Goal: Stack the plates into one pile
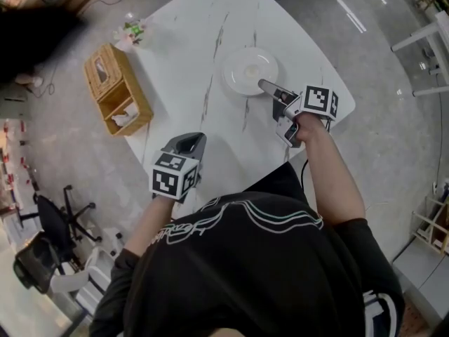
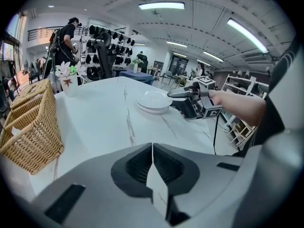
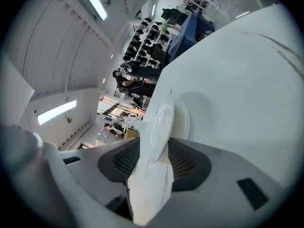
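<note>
While my left gripper [image 1: 189, 143] hangs over the near edge of the white, grey-veined marble tabletop [image 1: 182, 76], its jaws are pressed together with nothing between them. It has no part in the step in hand.

Further out, my right gripper [image 1: 268, 87] reaches to the near rim of the pile of round white ceramic plates [image 1: 247, 67]. Its jaws are spread. The rim of the top plate [image 3: 161, 122] stands between them, but the pads do not press on it. The top plate lies on the plate beneath it.

Task status:
1. Done: the plates sit in one pile, right of centre on the tabletop. No loose plate shows on the tabletop.
2. Left, in my judgement: draw the right gripper back clear of the rim without shifting the top plate.

By the tabletop's left edge is a rectangular woven wicker basket [image 1: 116, 90] with compartments. I cannot tell whether it rests on the tabletop. Beyond it is a small white vase of flowers [image 1: 130, 32].

The room is a large open hall with a grey floor. Black office chairs [image 1: 66, 220] stand to the left. Long ceiling strip lights [image 2: 161, 5] run overhead, and a person [image 2: 64, 42] stands at the far wall.
</note>
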